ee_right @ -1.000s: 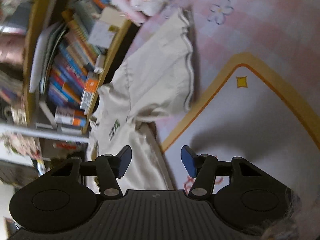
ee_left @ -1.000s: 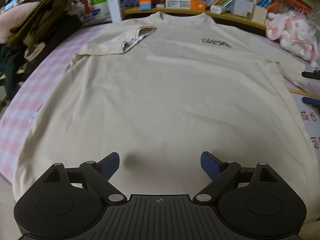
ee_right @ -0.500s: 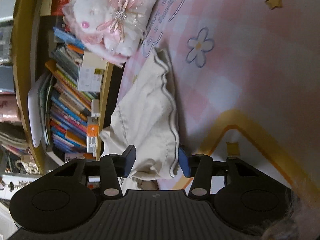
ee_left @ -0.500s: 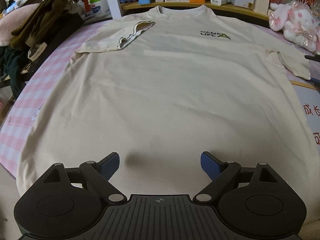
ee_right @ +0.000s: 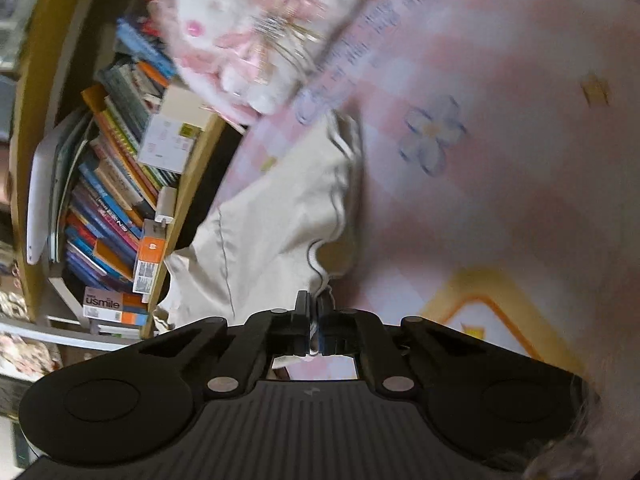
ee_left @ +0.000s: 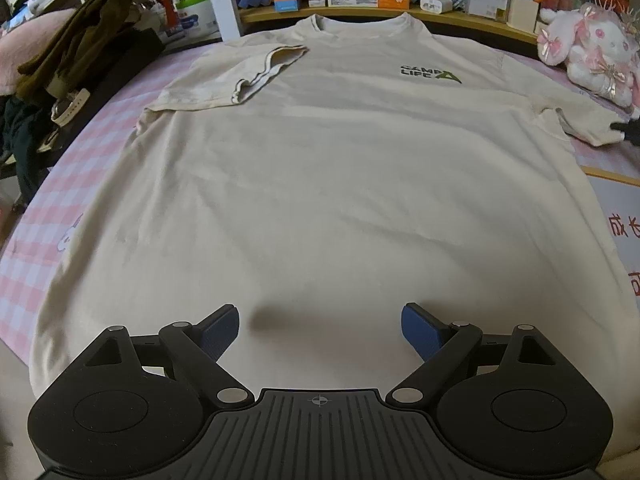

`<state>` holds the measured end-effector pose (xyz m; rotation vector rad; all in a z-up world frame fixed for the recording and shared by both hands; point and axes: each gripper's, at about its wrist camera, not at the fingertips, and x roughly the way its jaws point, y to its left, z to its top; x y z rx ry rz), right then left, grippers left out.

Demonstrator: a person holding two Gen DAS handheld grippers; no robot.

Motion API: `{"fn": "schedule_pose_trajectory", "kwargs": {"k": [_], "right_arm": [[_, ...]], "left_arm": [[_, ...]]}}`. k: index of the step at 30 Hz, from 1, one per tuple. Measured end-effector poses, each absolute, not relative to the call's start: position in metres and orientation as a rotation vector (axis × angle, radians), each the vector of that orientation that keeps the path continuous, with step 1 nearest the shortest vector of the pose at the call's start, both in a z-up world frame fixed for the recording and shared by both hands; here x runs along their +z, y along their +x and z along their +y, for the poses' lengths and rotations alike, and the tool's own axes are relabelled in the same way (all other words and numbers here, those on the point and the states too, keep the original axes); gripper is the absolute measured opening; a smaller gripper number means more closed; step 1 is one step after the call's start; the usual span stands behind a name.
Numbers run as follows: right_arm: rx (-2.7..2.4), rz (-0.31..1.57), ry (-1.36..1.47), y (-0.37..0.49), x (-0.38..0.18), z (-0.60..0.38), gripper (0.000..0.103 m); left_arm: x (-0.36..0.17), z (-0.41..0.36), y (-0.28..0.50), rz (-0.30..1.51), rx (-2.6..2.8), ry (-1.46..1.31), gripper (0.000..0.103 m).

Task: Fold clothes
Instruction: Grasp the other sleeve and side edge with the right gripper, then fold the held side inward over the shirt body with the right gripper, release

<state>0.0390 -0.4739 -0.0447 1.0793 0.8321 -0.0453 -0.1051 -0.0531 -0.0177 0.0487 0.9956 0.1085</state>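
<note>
One sleeve [ee_left: 256, 74] of cream cotton T-shirt [ee_left: 320, 184] folded inward; body flat on pink checked bed cover [ee_left: 48, 208]. Right hand-held gripper [ee_right: 313, 322] clamps other sleeve hem [ee_right: 320, 268]; left hand-held gripper [ee_left: 318, 330] spread wide, empty. Body folds remain.

Black ribbed tool [ee_left: 319, 330], blue pads [ee_left: 418, 330]

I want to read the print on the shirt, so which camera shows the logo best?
The left wrist view. The logo sits unobstructed on the chest of the flat shirt, dark letters with a green triangle. The right wrist view shows only the sleeve, pinched in the shut right tongs; no logo there.
</note>
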Motion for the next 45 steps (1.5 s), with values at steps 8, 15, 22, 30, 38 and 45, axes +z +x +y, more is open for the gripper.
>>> {"fn": "schedule_pose_trajectory", "kwargs": {"k": [8, 15, 22, 30, 38, 45], "right_arm": [[0.082, 0.813, 0.551, 0.098, 0.015, -0.377, 0.003], [0.251, 0.851, 0.110, 0.136, 0.029, -0.267, 0.003], [0.437, 0.946, 0.031, 0.128, -0.012, -0.205, 0.040], [0.369, 0.877, 0.173, 0.116, -0.009, -0.258, 0.043], [0.450, 0.904, 0.033, 0.130, -0.018, -0.232, 0.036], [0.430, 0.896, -0.042, 0.124, -0.028, -0.211, 0.006]], "left_arm": [[-0.022, -0.022, -0.108, 0.967, 0.098, 0.001, 0.091], [-0.023, 0.011, -0.100, 0.955, 0.102, -0.034, 0.091], [-0.027, 0.027, -0.092, 0.967, 0.086, -0.038, 0.091], [-0.031, 0.030, -0.082, 0.958, 0.069, -0.027, 0.093], [-0.031, 0.033, -0.081, 0.965, 0.078, -0.029, 0.094], [-0.030, 0.036, -0.083, 0.968, 0.103, -0.042, 0.094]]}}
